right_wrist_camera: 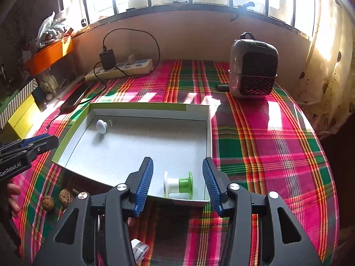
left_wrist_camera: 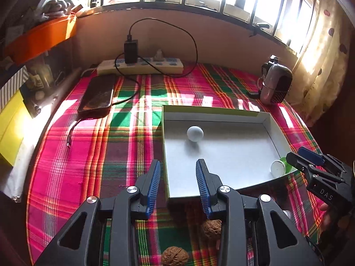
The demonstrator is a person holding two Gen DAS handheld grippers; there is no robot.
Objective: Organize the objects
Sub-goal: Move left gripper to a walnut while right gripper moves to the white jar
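A shallow white box (left_wrist_camera: 221, 155) (right_wrist_camera: 144, 144) with a green rim lies on the plaid cloth. Inside it a white knob (left_wrist_camera: 195, 133) (right_wrist_camera: 102, 126) rests near the far left corner, and a green-and-white spool (left_wrist_camera: 280, 168) (right_wrist_camera: 178, 185) lies on its side at the near right corner. Two walnuts (left_wrist_camera: 212, 226) (right_wrist_camera: 66, 196) sit on the cloth in front of the box. My left gripper (left_wrist_camera: 178, 161) hangs open over the box's near left corner, empty. My right gripper (right_wrist_camera: 177, 159) is open above the spool, pads clear of it. Each gripper shows in the other's view (left_wrist_camera: 296, 153) (right_wrist_camera: 50, 140).
A phone (left_wrist_camera: 96, 94) on a cable and a power strip (left_wrist_camera: 142, 65) lie at the back left. A dark mesh-fronted appliance (right_wrist_camera: 253, 73) stands at the back right. Orange and yellow boxes (left_wrist_camera: 42, 37) line the left side. A small white object (right_wrist_camera: 139, 248) lies under my right gripper.
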